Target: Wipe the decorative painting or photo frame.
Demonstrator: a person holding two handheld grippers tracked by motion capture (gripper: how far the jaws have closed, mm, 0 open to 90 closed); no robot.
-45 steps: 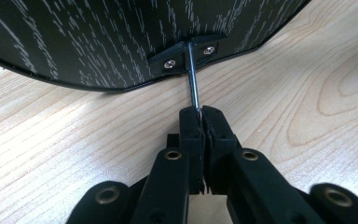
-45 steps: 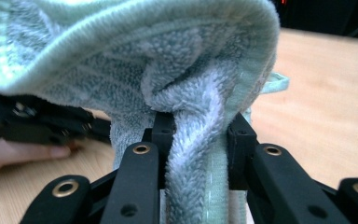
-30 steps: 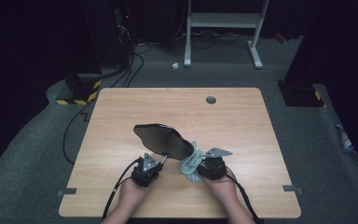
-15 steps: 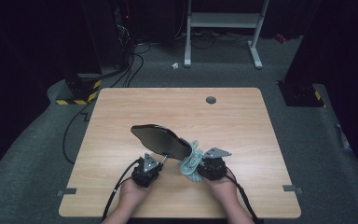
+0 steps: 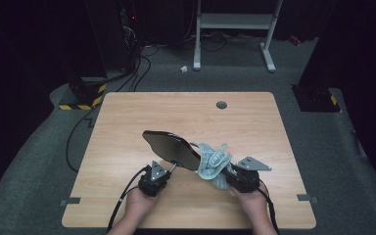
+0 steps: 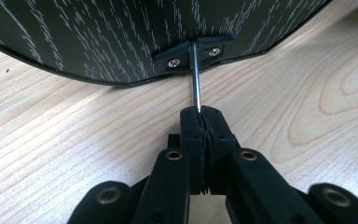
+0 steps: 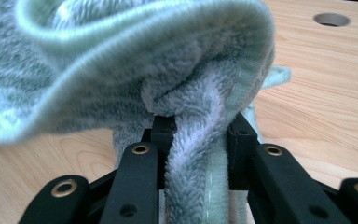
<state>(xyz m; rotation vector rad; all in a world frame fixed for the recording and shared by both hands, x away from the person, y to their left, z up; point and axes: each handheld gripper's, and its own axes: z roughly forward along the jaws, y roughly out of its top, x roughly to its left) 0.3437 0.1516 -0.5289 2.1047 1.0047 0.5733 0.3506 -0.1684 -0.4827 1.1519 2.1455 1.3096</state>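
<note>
Item: dark oval mirror, stiff, probably fragile; our left tongs pinch its thin metal stem. Right tongs clamp a soft, limp green cloth over the tabletop.

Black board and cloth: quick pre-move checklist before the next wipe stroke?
1. Left gripper shut on the metal pin under the black board: ok.
2. Right gripper clamped on the green cloth: ok.
3. Cloth meets the board's right end in the high view: ok.
4. Board's far edge lifted or resting on the table: cannot tell.
5. Cable hole well away from the work: ok.
</note>
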